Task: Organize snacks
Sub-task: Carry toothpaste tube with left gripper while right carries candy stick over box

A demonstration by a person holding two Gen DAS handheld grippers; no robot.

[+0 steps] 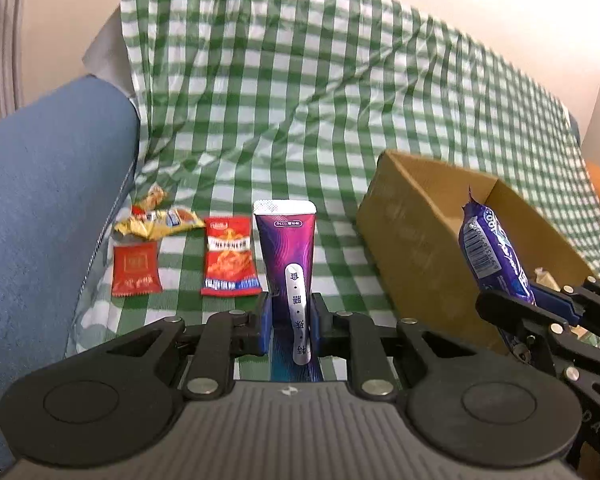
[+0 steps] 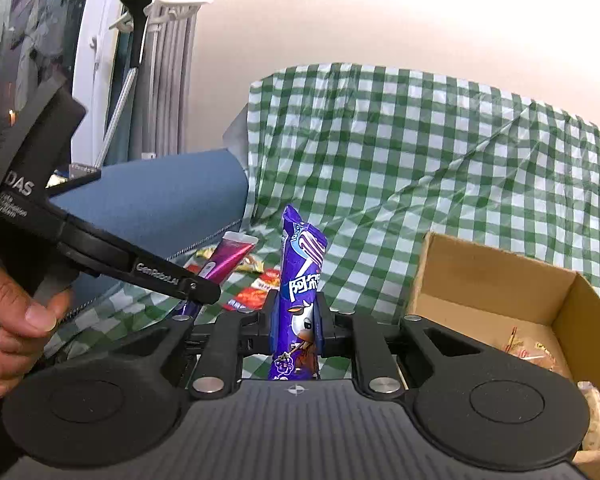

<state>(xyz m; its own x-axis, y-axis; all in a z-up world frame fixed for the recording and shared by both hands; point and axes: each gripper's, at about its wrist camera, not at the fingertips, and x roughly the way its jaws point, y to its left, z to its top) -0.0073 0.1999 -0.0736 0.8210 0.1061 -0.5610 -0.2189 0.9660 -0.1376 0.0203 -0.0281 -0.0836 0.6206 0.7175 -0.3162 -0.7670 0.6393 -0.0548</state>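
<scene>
Left gripper (image 1: 290, 322): blue pads clamped on a purple-magenta sachet (image 1: 287, 248), upright, sealed top edge up; its lower end is hidden behind the gripper body. In the right wrist view the same gripper (image 2: 188, 294) enters from the left, held by a hand (image 2: 10, 316) of which only the thumb and part of the fingers show; the sachet (image 2: 228, 258) is seen only above the arm, its gripped part covered.

Right gripper (image 2: 296, 320): pads clamped on a purple candy roll (image 2: 302, 268), upright and leaning slightly; foot of the roll cut off by the gripper body. In the left wrist view this gripper (image 1: 532, 304) is cropped at the right edge, and the roll (image 1: 492, 252) stands above the cardboard box (image 1: 412, 236).

Cardboard box (image 2: 492, 276): open, on the checked cloth to the right; contents only partly visible — pale wrappers low in the corner, too blurred to identify.

Loose on the green-white checked cloth (image 1: 280, 100), left of the sachet: red-orange packet (image 1: 230, 256); small red packet (image 1: 136, 268); yellow wrapper (image 1: 160, 224) with another small wrapper behind it, indistinct. Printing on all is unreadable.

Blue armrest (image 1: 48, 200) at left, partly out of frame
</scene>
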